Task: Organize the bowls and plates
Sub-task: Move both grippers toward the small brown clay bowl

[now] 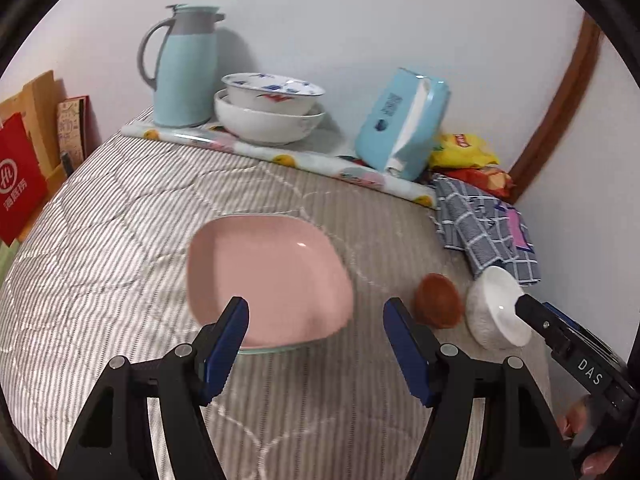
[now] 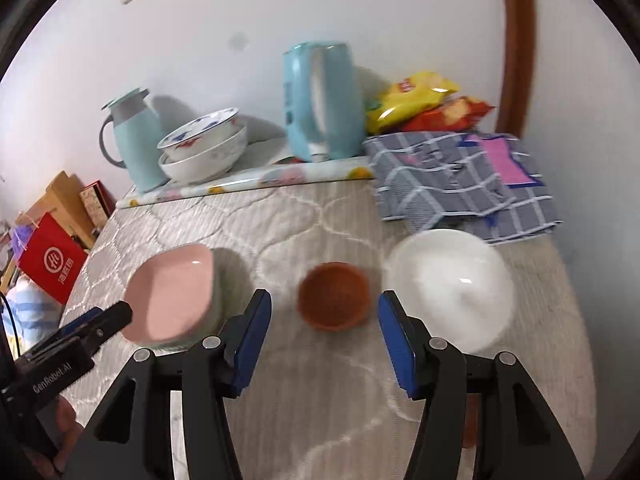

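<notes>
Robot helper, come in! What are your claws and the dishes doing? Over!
Left gripper open, empty, above pink plate. Right gripper open, empty, above brown bowl. White bowl beside it. Nothing blocking.

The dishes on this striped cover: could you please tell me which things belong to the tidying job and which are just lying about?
For the job:
pink plate
brown bowl
white bowl
stacked bowls

Lying about:
thermos
tissue box
snack bags
checked cloth
red bag
</notes>
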The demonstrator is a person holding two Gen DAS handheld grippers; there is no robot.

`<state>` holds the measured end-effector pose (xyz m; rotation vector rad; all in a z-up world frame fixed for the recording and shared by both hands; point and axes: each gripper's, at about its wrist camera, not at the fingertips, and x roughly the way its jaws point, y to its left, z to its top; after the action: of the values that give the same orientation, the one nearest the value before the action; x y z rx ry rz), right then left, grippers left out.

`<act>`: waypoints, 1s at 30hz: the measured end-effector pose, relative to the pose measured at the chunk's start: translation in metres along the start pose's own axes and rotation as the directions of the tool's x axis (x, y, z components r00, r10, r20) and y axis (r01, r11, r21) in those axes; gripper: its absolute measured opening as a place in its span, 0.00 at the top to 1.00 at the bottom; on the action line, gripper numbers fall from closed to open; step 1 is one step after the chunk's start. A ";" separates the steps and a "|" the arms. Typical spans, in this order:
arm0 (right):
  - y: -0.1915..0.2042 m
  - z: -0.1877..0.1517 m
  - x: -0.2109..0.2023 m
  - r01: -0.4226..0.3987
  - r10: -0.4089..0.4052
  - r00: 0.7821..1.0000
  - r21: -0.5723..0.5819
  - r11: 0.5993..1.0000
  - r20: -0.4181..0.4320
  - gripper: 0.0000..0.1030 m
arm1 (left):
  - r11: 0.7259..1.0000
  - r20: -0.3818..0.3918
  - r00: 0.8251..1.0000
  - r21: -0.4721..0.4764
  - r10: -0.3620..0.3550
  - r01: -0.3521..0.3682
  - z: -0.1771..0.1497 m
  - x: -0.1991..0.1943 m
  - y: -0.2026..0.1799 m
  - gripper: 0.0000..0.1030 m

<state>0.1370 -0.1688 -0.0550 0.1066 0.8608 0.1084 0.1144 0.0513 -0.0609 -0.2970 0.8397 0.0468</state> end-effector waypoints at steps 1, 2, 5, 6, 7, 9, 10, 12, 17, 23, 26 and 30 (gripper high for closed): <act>-0.008 -0.001 -0.004 0.011 -0.011 1.000 0.010 1.000 0.008 0.46 | 1.000 0.004 1.000 0.006 0.000 0.000 -0.001 -0.001 -0.006 0.34; -0.013 -0.003 -0.007 0.014 -0.014 1.000 0.017 1.000 0.011 0.46 | 1.000 0.007 1.000 0.011 -0.001 0.001 -0.001 -0.001 -0.010 0.34; -0.036 -0.007 -0.015 0.023 -0.023 1.000 0.054 0.998 0.006 0.43 | 1.000 0.004 1.000 0.029 -0.012 0.012 -0.005 -0.001 -0.024 0.34; -0.044 -0.009 -0.017 0.030 -0.030 1.000 0.064 0.998 0.001 0.41 | 0.999 -0.005 1.000 0.032 -0.025 0.025 -0.006 0.000 -0.028 0.34; -0.049 -0.011 -0.018 0.038 -0.038 0.999 0.068 0.997 -0.001 0.40 | 0.998 -0.015 0.999 0.036 -0.043 0.044 -0.008 0.001 -0.033 0.34; -0.061 -0.017 -0.024 0.061 -0.063 0.998 0.078 0.995 0.012 0.40 | 0.996 -0.039 0.997 0.045 -0.072 0.073 -0.010 0.005 -0.041 0.35; -0.066 -0.020 -0.026 0.069 -0.071 0.997 0.087 0.994 0.022 0.40 | 0.996 -0.045 0.997 0.050 -0.070 0.072 -0.011 0.007 -0.044 0.35; -0.079 -0.025 -0.027 0.077 -0.078 0.997 0.101 0.992 0.009 0.40 | 0.995 -0.054 0.996 0.066 -0.070 0.073 -0.014 0.011 -0.051 0.36; -0.105 -0.040 -0.021 0.113 -0.109 0.993 0.120 0.986 -0.033 0.40 | 0.995 -0.093 0.994 0.075 -0.065 0.072 -0.018 0.025 -0.066 0.36; -0.131 -0.056 -0.011 0.117 -0.108 0.992 0.158 0.981 -0.062 0.40 | 0.994 -0.115 0.993 0.101 -0.035 0.047 -0.024 0.043 -0.083 0.36; -0.140 -0.061 -0.004 0.108 -0.097 0.992 0.164 0.980 -0.074 0.40 | 0.993 -0.115 0.993 0.116 -0.017 0.030 -0.024 0.053 -0.091 0.36; -0.152 -0.070 0.008 0.089 -0.070 0.992 0.187 0.978 -0.105 0.40 | 0.990 -0.119 0.993 0.139 0.005 0.012 -0.023 0.067 -0.104 0.36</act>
<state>0.0969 -0.3142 -0.1274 0.2485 0.9709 -0.0456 0.1584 -0.0597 -0.1001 -0.1711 0.9566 -0.0334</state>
